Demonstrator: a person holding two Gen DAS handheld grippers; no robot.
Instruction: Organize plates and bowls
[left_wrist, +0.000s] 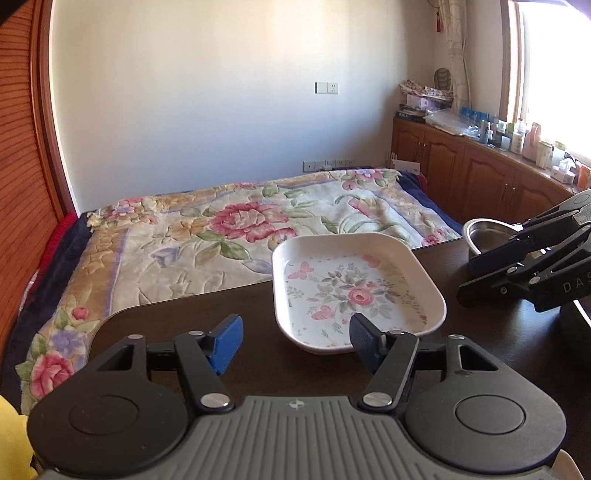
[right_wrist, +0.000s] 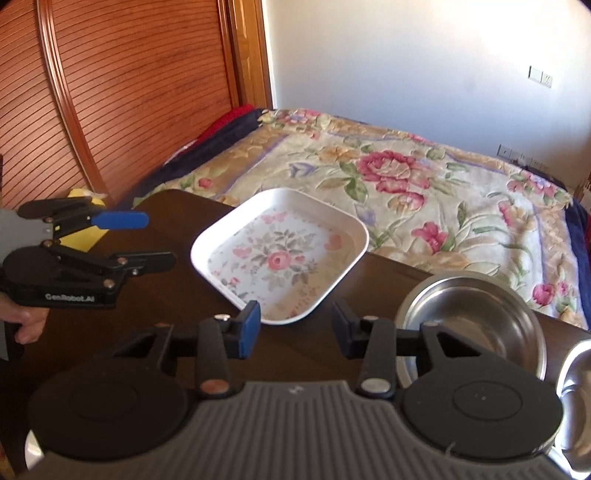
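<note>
A white rectangular plate with a flower print lies on the dark wooden table. To its right stands a steel bowl. My left gripper hovers open at the plate's left side, apart from it, with nothing between its blue pads. My right gripper is open too, between the plate's near corner and the steel bowl, gripping nothing.
A second steel dish shows at the right edge. A bed with a floral blanket adjoins the table's far edge. Wooden cabinets carry clutter. A yellow cloth and a person's hand sit at the left.
</note>
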